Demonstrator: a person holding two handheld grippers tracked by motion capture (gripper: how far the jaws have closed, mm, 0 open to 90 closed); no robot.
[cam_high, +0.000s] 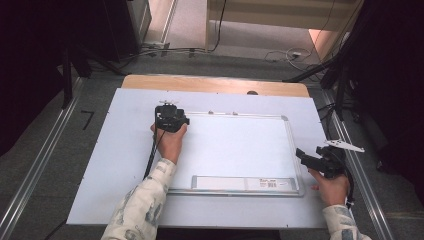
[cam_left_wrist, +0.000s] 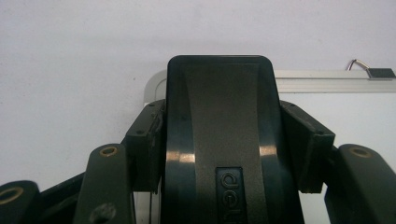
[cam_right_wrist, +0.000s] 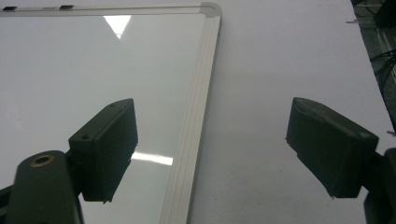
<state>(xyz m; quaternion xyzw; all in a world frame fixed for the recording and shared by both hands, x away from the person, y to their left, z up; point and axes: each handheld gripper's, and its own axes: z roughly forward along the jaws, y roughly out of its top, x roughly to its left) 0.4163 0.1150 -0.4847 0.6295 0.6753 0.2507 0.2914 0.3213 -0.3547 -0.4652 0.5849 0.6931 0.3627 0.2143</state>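
High view overhead facing forward-down, gripper views close, low, all sharing the whiteboard, table.

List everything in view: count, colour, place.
Whiteboard: one, white with a silver frame, flat on the table's middle.
Eraser: one, black, clamped in the left gripper at the whiteboard's far left corner.
Tray: one, silver with a barcode label, on the whiteboard's near edge.
Table: one, covered by a white sheet, wooden edge at the far side.
Cables: several, dark and white, on the floor beyond the table.
Left gripper: one, black, shut on the eraser.
Right gripper: one, black, open, at the whiteboard's right edge.
Hands: two, patterned sleeves.
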